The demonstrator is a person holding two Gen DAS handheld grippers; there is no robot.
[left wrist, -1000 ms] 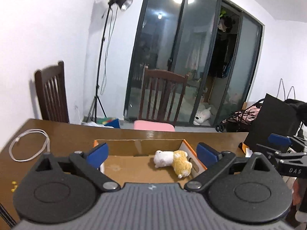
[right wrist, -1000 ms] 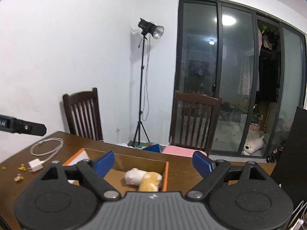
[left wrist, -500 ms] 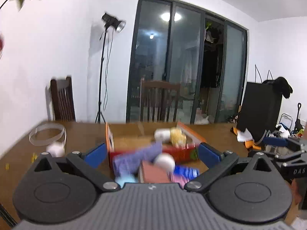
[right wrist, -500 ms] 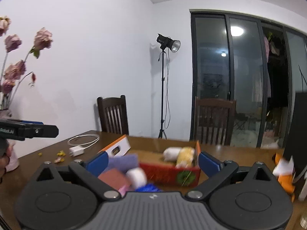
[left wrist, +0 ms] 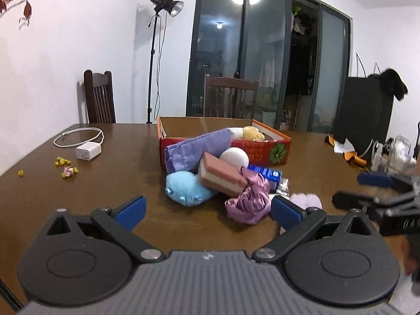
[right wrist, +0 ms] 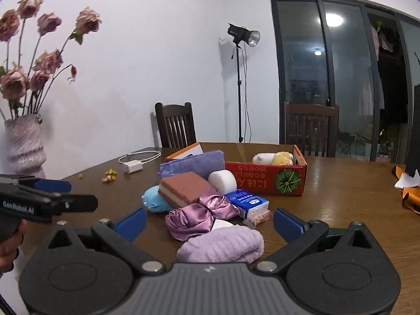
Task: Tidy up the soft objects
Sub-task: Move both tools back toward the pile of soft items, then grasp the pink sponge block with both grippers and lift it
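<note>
Both pairs of tongs have dropped and pulled back from over the red box point(left wrist: 262, 152), so the pile in front of it now fills both views.

At far left, the left tongs point(left wrist: 207, 208) stand released and empty above the surface point(left wrist: 92, 197), lined up with the blue plush point(left wrist: 185, 187), probably to start at that end. In the right wrist view their side reads "GenRobot.AI". A white charger point(left wrist: 88, 152) with its coiled cable lies well apart, likely not part of the job.

Centre: a purple cloth point(left wrist: 197, 148) leans on the box's front wall, with a pink sponge block point(left wrist: 223, 176) tilted on the plush and a white foam ball point(left wrist: 235, 157) behind it. A satin scrunchie point(right wrist: 199, 216) is slumped at the front, touching a blue tissue pack point(right wrist: 248, 202) whose print is too small to read. All look dumped rather than sorted.

Right: the right tongs point(right wrist: 210, 223) are released wide, holding nothing, with a lilac fuzzy roll point(right wrist: 223, 245) lying between the jaws, untouched. Inside the box a white and yellow plush point(right wrist: 273, 158) is already stowed. The box front carries a watermelon picture and upside-down yellow characters I cannot read
</note>
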